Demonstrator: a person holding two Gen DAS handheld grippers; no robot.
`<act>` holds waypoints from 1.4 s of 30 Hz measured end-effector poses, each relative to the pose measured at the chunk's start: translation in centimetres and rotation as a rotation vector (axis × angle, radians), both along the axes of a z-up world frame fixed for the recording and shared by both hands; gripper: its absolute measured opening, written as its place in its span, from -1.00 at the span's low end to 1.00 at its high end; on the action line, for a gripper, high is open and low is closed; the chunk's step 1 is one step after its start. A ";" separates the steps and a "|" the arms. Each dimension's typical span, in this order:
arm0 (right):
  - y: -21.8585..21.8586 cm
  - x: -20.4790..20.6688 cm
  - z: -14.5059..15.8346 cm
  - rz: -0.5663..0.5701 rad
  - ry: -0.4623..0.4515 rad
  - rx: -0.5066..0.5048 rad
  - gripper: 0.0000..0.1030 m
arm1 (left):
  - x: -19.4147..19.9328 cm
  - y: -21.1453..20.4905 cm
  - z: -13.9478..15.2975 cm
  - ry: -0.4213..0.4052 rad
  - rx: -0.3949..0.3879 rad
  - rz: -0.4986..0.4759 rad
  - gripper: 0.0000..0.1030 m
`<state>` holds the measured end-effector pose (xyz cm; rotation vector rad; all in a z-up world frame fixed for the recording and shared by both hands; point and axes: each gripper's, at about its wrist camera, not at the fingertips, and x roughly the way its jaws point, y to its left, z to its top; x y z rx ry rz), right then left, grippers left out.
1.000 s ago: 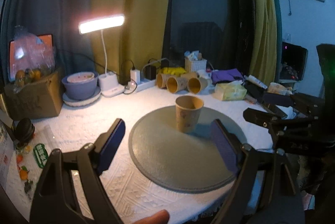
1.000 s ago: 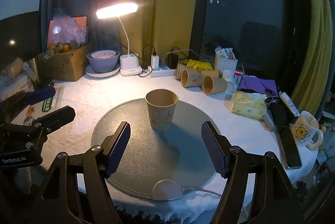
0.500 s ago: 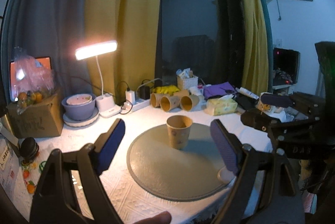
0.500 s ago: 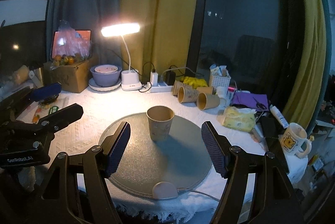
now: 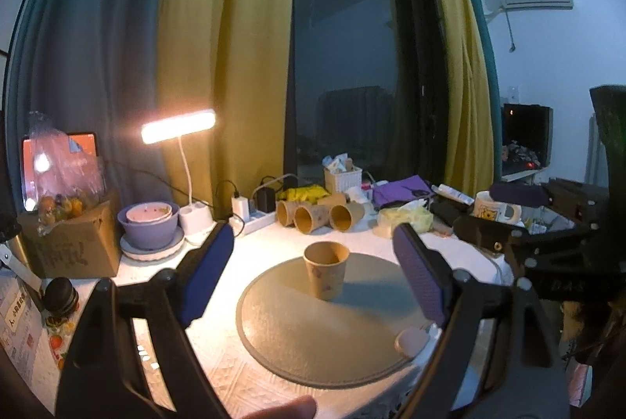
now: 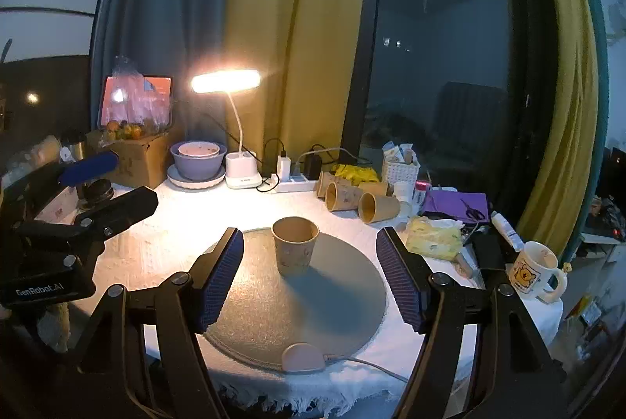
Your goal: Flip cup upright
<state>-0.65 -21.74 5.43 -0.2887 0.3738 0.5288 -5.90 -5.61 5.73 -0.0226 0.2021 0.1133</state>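
Note:
A brown paper cup stands upright, mouth up, on a round grey mat; it also shows in the right wrist view on the mat. My left gripper is open and empty, held back from the cup above the table's near edge. My right gripper is open and empty, also pulled back from the cup. The right gripper shows at the right of the left wrist view. The left gripper shows at the left of the right wrist view.
Three paper cups lie on their sides at the back. A lit desk lamp, a purple bowl, a cardboard box, a power strip, a tissue pack and a mug ring the mat.
Both grippers have pulled back and up from the cup, so it looks smaller and farther. The cup stays upright on the mat.

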 end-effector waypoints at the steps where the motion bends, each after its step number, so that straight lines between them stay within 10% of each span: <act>1: -0.1 -0.1 0.1 -0.001 -0.003 0.004 0.43 | -0.2 -0.1 0.1 -0.005 0.003 0.000 0.64; 42: -2.0 -0.2 0.6 -0.003 0.037 0.064 0.43 | -0.8 0.0 0.5 -0.017 -0.003 -0.034 0.65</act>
